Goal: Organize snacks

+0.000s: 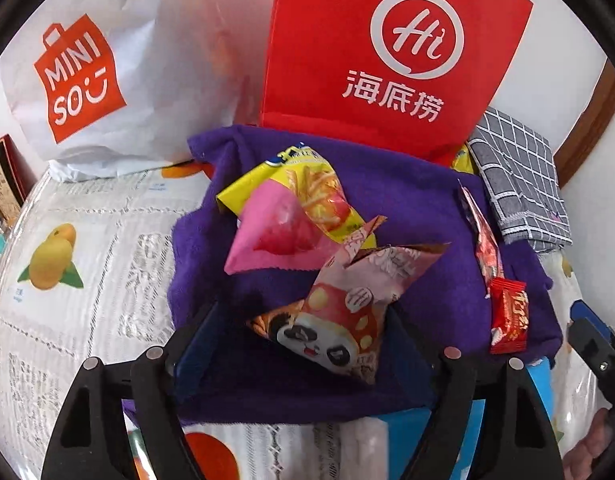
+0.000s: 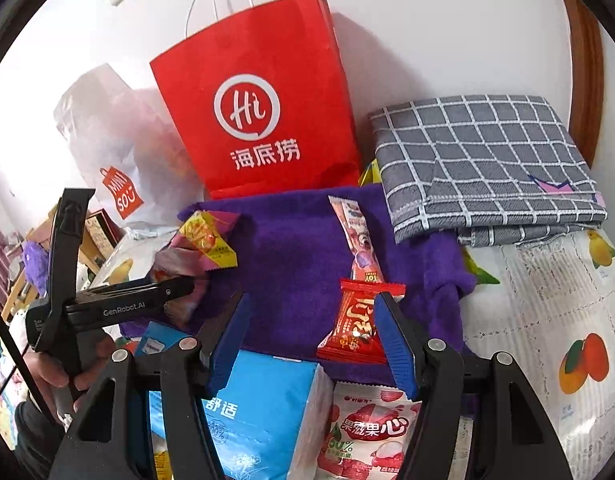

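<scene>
Panda snack (image 1: 339,332) framed by left gripper (image 1: 303,340), jaws apart; red candy (image 2: 357,326) approached by right gripper (image 2: 313,336), jaws apart, likely for sorting on purple towel (image 2: 299,248).

Both wrist views look down, close, at the purple cloth (image 1: 407,216) (image 2: 299,248). The left sits nearer. Both share the red bag (image 1: 387,60) (image 2: 259,120) behind the cloth.

left gripper (image 1: 303,344) spread wide around a panda snack packet (image 1: 339,320) on the purple towel (image 1: 419,216).
</scene>
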